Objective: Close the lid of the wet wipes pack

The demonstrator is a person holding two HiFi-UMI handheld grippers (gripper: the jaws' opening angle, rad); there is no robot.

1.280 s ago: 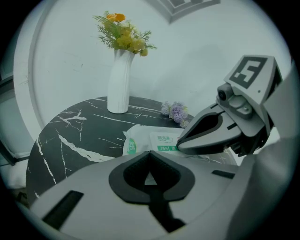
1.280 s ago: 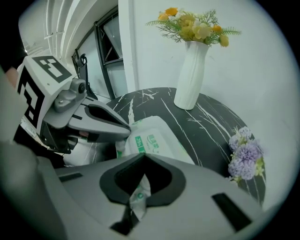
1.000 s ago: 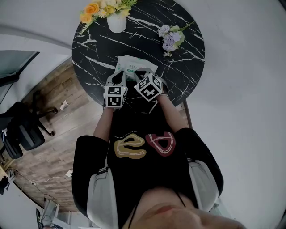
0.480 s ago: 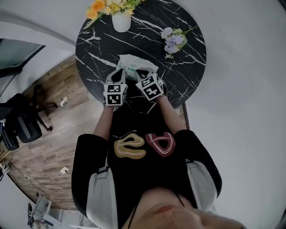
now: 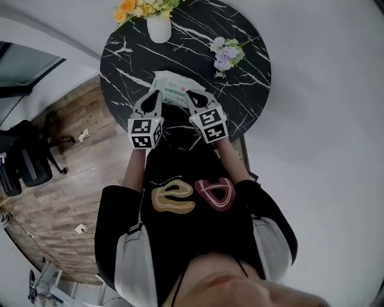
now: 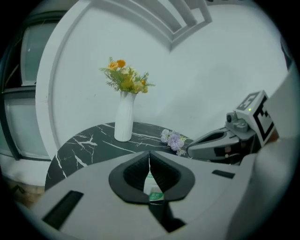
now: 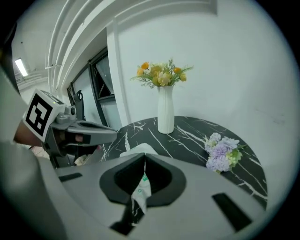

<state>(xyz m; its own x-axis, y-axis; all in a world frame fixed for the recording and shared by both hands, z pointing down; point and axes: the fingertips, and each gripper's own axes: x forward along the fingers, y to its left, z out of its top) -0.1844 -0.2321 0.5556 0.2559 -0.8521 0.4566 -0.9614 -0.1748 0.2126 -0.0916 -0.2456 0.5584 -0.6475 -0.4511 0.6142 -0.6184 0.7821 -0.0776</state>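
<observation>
While left gripper and right gripper are closed | vase: flowers | table: pack

Table: black marble, white veining. Vase: plain white. Flowers: yellow and orange, green foliage. Sprig: lilac blooms, green leaves. Wet wipes pack: white, green label. Left gripper and right gripper: grey, black pads, black-and-white marker cubes. Floor: brown wood planks.

The wet wipes pack lay right before my left gripper and right gripper. Past it, bare table ran to the vase; lilac flowers stood ahead-right.
</observation>
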